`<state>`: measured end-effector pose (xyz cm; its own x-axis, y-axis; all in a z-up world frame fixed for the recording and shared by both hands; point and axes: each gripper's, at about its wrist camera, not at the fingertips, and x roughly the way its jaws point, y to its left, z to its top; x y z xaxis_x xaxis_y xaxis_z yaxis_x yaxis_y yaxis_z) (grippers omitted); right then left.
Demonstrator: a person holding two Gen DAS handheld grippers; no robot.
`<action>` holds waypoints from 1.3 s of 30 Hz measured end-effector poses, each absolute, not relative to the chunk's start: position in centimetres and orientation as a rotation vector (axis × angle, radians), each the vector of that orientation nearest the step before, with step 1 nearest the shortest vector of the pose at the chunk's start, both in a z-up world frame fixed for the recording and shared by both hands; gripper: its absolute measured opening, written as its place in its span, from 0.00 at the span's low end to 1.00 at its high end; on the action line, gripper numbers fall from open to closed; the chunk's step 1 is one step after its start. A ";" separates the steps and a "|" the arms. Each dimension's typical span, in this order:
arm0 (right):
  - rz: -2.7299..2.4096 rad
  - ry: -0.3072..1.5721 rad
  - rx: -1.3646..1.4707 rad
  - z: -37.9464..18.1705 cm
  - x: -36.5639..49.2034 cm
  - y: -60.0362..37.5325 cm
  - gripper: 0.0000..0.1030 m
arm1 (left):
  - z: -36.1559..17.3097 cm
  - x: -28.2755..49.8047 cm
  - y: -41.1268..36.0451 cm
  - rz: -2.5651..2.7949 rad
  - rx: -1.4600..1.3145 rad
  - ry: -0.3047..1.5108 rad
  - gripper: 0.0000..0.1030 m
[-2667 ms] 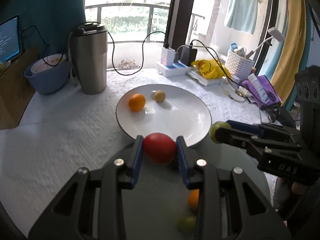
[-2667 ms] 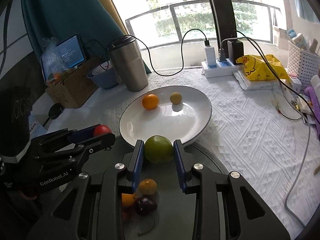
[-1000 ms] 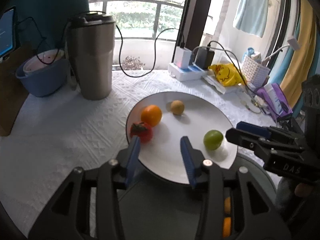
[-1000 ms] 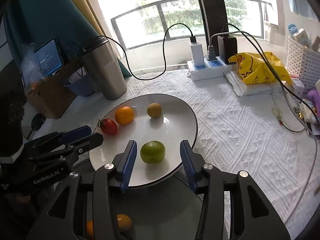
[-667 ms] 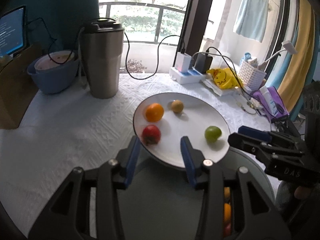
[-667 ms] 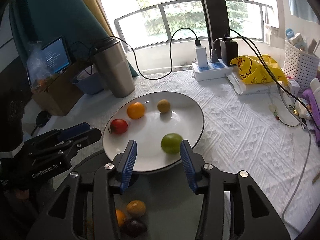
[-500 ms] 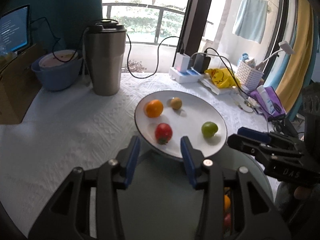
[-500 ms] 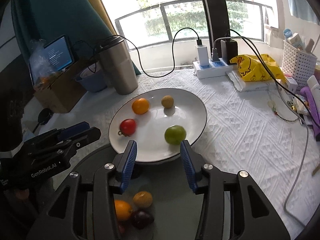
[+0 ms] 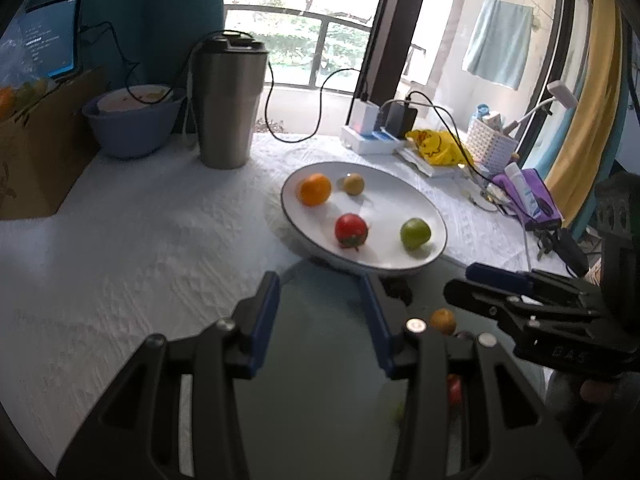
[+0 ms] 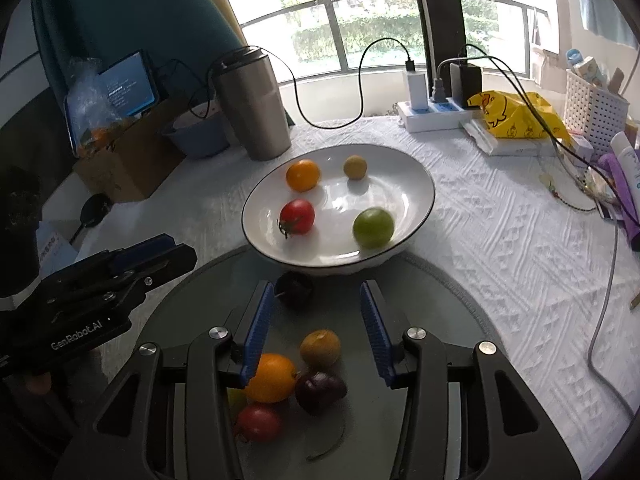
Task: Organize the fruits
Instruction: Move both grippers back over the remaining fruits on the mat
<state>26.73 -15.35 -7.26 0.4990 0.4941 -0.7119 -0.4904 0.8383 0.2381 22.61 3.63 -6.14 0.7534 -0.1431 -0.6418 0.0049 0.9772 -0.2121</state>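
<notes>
white textured cloth (image 10: pixel 500 216) covers my table below a bright balcony window, with a steel tumbler (image 10: pixel 252 104) standing behind a white plate (image 10: pixel 416 184). on that plate lie an orange (image 10: pixel 303 175), a small yellow-brown fruit (image 10: pixel 355 167), a red tomato (image 10: pixel 297 216) and a green fruit (image 10: pixel 373 227), all apart from one another. my left gripper (image 9: pixel 322 312) and my right gripper (image 10: pixel 316 322) both hang with jaws spread and nothing between them, over a dark round tray (image 10: pixel 436 292). more fruit sits on it: a dark plum (image 10: pixel 295 289) just beside the plate, and a cluster (image 10: pixel 296 380) nearer me.
</notes>
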 end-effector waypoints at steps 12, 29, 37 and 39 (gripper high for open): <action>0.621 0.908 -0.055 -8.4 26.6 -12.1 0.46 | -7.5 21.8 5.4 -0.062 -0.246 0.725 0.43; 0.573 0.956 -0.108 -10.7 29.1 -10.3 0.46 | -8.9 22.9 6.8 -0.010 -0.262 0.743 0.45; 0.585 0.929 -0.175 -10.7 28.9 -10.0 0.30 | -8.6 22.5 6.9 -0.008 -0.271 0.732 0.53; 0.583 0.917 -0.191 -10.7 28.5 -9.8 0.30 | -8.4 22.3 6.9 -0.008 -0.274 0.726 0.55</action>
